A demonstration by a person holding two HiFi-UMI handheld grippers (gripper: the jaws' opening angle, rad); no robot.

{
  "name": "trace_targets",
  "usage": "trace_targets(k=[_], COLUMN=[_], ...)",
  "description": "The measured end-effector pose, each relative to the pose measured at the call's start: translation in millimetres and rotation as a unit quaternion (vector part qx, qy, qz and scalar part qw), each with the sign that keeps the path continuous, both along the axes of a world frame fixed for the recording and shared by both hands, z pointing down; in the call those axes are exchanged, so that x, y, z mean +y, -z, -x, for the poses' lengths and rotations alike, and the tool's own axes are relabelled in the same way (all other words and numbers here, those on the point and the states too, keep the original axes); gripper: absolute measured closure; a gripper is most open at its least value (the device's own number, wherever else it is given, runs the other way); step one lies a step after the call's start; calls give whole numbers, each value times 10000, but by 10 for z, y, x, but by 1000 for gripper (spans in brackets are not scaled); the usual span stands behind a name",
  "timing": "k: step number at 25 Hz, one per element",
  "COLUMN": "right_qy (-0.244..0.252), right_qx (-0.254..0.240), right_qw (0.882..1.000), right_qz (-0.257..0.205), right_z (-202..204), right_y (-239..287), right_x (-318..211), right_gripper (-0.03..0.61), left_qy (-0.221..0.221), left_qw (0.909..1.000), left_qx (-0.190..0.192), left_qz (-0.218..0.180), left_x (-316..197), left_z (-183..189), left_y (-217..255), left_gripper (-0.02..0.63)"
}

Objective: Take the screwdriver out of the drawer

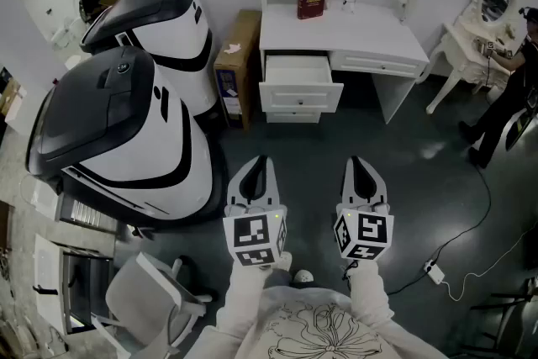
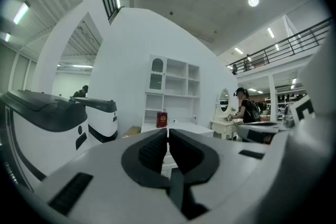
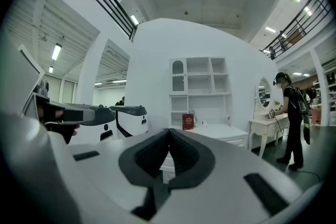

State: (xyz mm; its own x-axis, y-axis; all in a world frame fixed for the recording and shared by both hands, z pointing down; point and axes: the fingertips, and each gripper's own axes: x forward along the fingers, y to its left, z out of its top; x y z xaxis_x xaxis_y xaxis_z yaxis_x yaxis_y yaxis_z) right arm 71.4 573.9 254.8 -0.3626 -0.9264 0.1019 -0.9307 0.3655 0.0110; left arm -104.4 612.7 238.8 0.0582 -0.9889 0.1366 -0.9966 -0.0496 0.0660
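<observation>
- the left gripper [image 1: 261, 161] and the right gripper [image 1: 357, 161] are held side by side over the dark floor, both aimed at the white desk [image 1: 361, 36] and well apart from it.
- each gripper view shows its own jaws pressed together at the tips, with nothing between them (the head view shows only two closed dark wedges).
- only the head view looks down into the drawer [image 1: 296, 70], pulled open on the desk's left side. its inside reads as plain white, and the screwdriver cannot be made out there or anywhere else.
- in both gripper views the jaws cover the drawer, so only the desk top and the shelves above it show.
- a red book [image 1: 310, 0] stands upright on the desk top and is seen in all three views.
- the head view alone shows a cardboard box [image 1: 237, 63] between the desk and two large white-and-black machines [image 1: 126, 130].
- a person [image 1: 513, 88] stands at a vanity table [image 1: 471, 42] to the right.
</observation>
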Motion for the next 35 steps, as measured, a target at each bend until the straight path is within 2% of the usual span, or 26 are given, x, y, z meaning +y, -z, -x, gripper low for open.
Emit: trace_targets(k=[22,35], right_qy=[-136,-331], right_qx=[-109,-63], right_qw=[9998,9993], right_qz=[-35,170], right_z=[273,321], right_y=[-58,-249], right_x=[-301,-609], right_gripper=[575,575], left_qy=[-154,-190], left_qw=[9999,9995], left_qx=[0,-3], left_qz=[59,255], left_x=[-361,-712], left_z=[289,468], left_y=[-130,-313], left_gripper=[601,601])
